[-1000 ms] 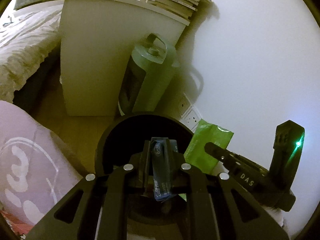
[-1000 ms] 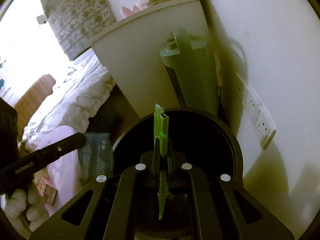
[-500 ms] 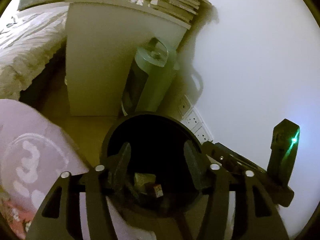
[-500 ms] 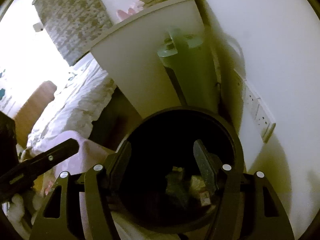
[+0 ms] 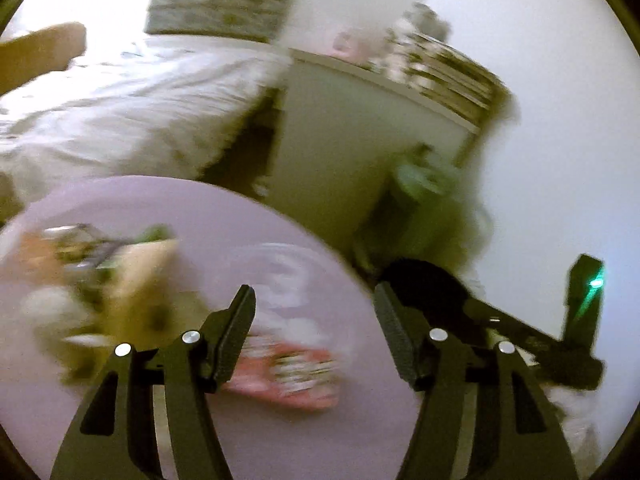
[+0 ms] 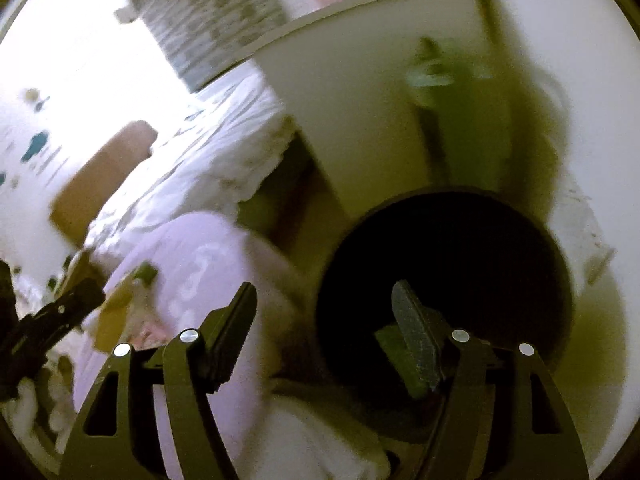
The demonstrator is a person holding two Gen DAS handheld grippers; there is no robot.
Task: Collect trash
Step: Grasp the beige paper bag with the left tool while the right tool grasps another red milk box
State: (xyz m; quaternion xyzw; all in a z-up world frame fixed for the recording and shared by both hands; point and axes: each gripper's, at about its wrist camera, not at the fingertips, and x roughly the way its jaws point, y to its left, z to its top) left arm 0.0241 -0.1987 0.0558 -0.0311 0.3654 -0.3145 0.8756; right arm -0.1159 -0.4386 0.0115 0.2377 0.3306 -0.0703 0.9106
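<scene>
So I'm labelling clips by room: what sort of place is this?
Most likely a bedroom: a bed with rumpled white bedding, a white bedside cabinet stacked with books, and a black bin by the wall.

Motion blur smears the litter [image 5: 100,280] on the round lilac rug [image 5: 248,216], so no piece can be named. The red wrapper [image 5: 296,376] near the rug's edge is unreadable. The black bin [image 6: 444,280] is too dark inside; the left view shows only a sliver of its rim.
</scene>
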